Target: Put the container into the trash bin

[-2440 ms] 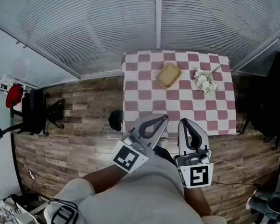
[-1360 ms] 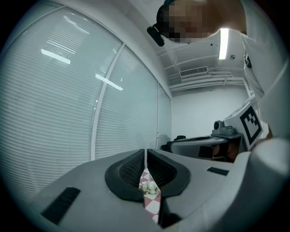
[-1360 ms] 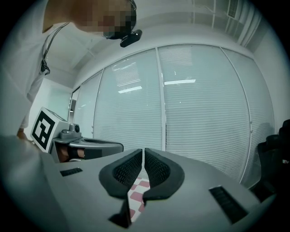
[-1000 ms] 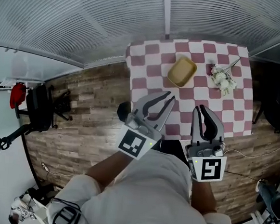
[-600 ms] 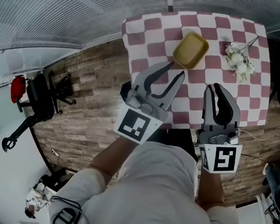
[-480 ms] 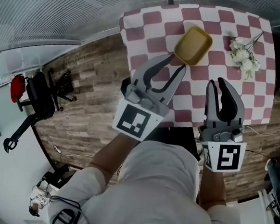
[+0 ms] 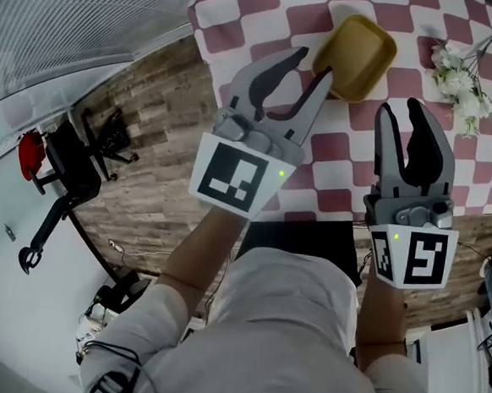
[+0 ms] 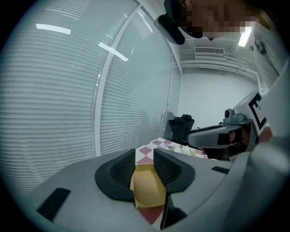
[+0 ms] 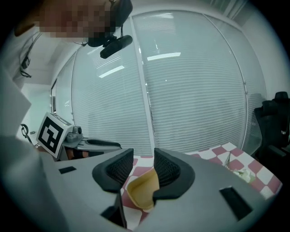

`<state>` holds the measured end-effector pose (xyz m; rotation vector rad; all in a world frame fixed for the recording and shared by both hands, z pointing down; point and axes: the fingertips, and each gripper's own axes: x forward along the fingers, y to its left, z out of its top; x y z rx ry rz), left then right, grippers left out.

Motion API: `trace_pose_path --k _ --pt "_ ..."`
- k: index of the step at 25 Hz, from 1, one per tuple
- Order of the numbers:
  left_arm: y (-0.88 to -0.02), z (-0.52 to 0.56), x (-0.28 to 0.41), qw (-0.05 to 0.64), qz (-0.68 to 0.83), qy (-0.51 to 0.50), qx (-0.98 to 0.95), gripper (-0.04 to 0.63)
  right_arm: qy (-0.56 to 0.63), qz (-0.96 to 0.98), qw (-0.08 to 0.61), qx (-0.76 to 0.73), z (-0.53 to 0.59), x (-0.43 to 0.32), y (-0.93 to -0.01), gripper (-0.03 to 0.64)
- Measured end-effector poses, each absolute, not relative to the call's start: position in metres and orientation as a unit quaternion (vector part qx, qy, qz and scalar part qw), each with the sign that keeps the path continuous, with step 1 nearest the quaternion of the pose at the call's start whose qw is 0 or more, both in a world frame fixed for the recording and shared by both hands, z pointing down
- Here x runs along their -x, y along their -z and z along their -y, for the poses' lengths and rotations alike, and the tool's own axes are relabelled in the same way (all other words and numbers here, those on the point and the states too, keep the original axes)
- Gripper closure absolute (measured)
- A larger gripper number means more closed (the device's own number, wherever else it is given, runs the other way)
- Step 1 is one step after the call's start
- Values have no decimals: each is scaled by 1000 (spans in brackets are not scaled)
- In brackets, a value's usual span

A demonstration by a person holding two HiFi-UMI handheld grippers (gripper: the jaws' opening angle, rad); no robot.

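the yellow container (image 7: 357,46) lies open side up on the checked table (image 7: 333,169) near the top of the frame, untouched. the left tongs (image 7: 314,63) and right tongs (image 7: 401,109) are both empty, their jaws opening and aimed at it, probably to take it by the rim.

Left claw (image 7: 314,63), right claw (image 7: 400,108) opening, empty

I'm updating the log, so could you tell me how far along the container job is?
Done: nothing; the yellow container sits on the checkered table. In hand: the left gripper and right gripper, jaws opening and empty, point toward it. Left: grasping it and binning it.
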<state>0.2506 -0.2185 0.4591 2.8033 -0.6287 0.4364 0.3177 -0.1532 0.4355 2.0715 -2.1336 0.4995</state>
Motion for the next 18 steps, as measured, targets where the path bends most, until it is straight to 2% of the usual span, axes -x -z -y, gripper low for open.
trace_pose_path --k 5,18 --pt "-498 237 -262 126 205 -171 -955 476 -198 685 64 -698 166 -332 -476 446" --pt "-578 243 -281 149 179 -221 -947 466 -276 653 68 -702 170 -347 -562 433"
